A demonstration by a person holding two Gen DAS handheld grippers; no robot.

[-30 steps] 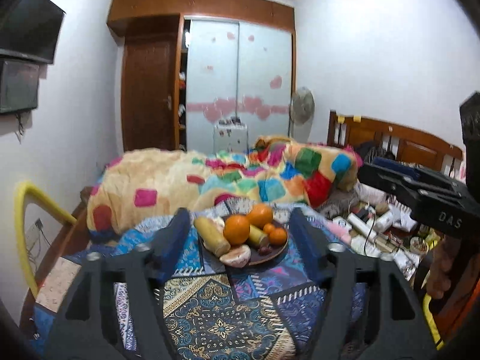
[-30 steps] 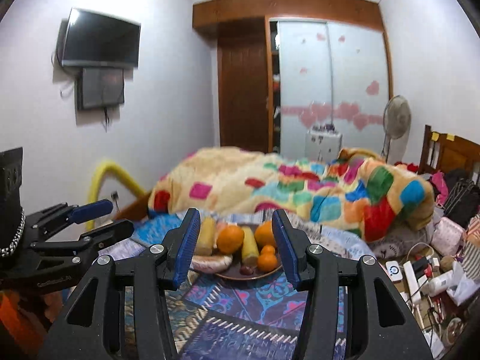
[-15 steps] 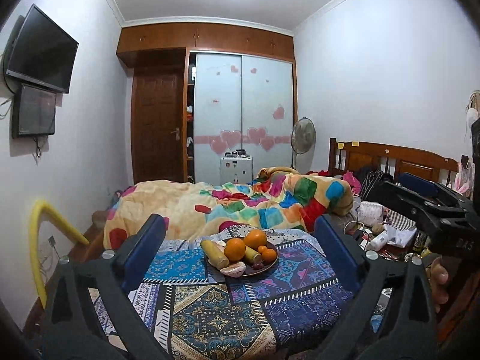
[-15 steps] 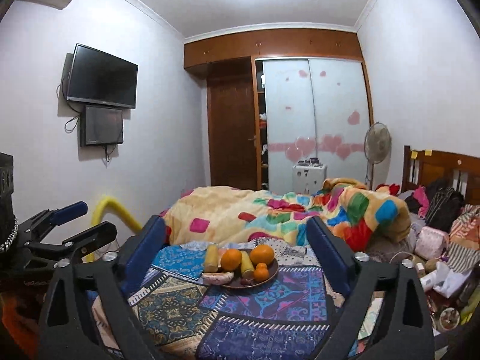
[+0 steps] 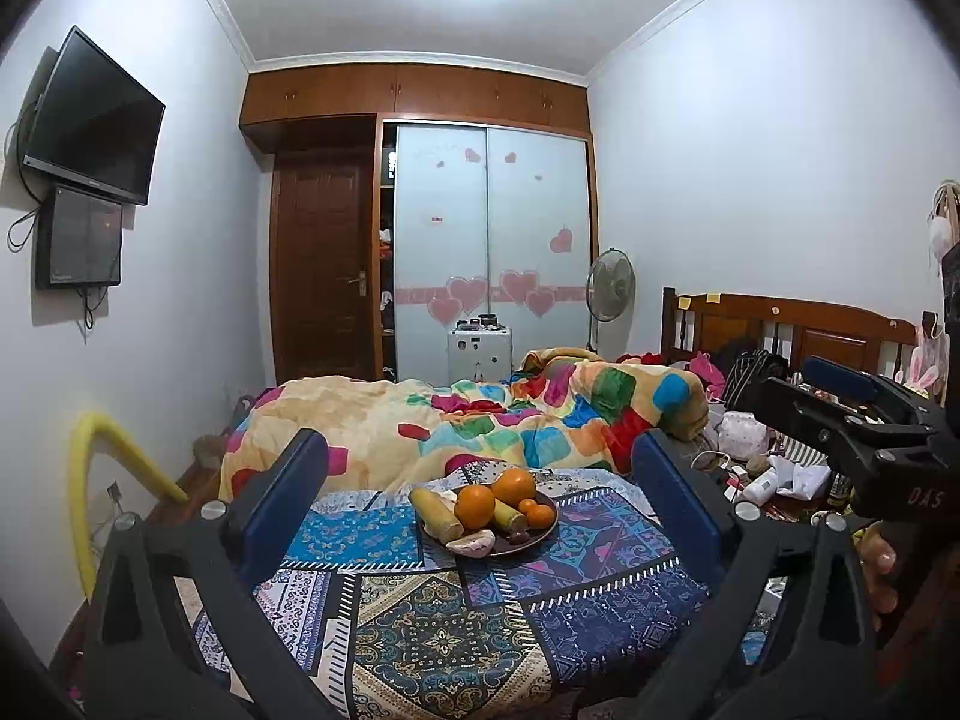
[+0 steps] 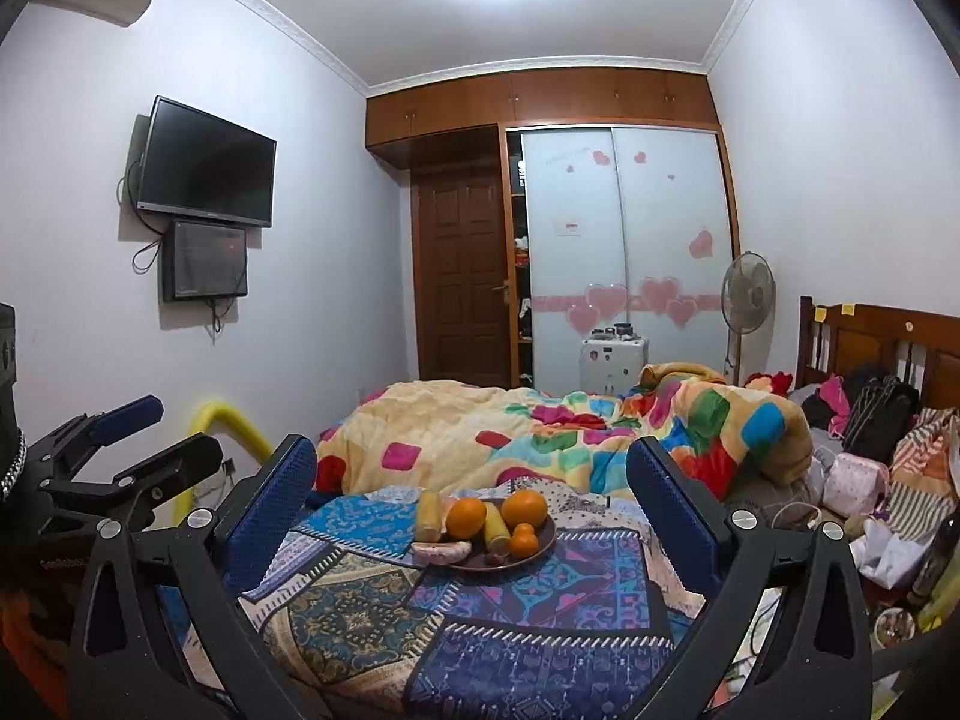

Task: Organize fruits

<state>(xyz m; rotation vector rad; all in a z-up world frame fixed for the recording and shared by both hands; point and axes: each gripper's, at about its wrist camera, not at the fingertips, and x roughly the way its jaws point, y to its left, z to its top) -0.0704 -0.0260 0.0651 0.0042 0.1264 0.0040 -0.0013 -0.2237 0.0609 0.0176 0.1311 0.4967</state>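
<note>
A dark plate point(image 5: 531, 543) point(image 6: 543, 540) of fruit sits on a patterned cloth on the bed. It holds two oranges point(image 5: 475, 506) point(image 6: 465, 517), a small mandarin point(image 5: 539, 516) point(image 6: 523, 543), yellow bananas point(image 5: 433, 515) point(image 6: 428, 517) and a pale peeled piece point(image 5: 474, 542). My left gripper point(image 5: 480, 516) is open and empty, well back from the plate. My right gripper point(image 6: 471, 510) is open and empty, also back from it. Each gripper shows at the edge of the other's view: the right one point(image 5: 864, 420), the left one point(image 6: 114, 450).
A colourful quilt point(image 5: 480, 420) is heaped behind the plate. Clutter of bags and bottles point(image 5: 756, 468) lies at the right by the wooden headboard point(image 5: 780, 324). A yellow tube point(image 5: 96, 468) stands at the left wall. A wardrobe and fan stand behind.
Both grippers have opened wide and pulled back and up from the fruit plate, which now looks smaller and farther away.
</note>
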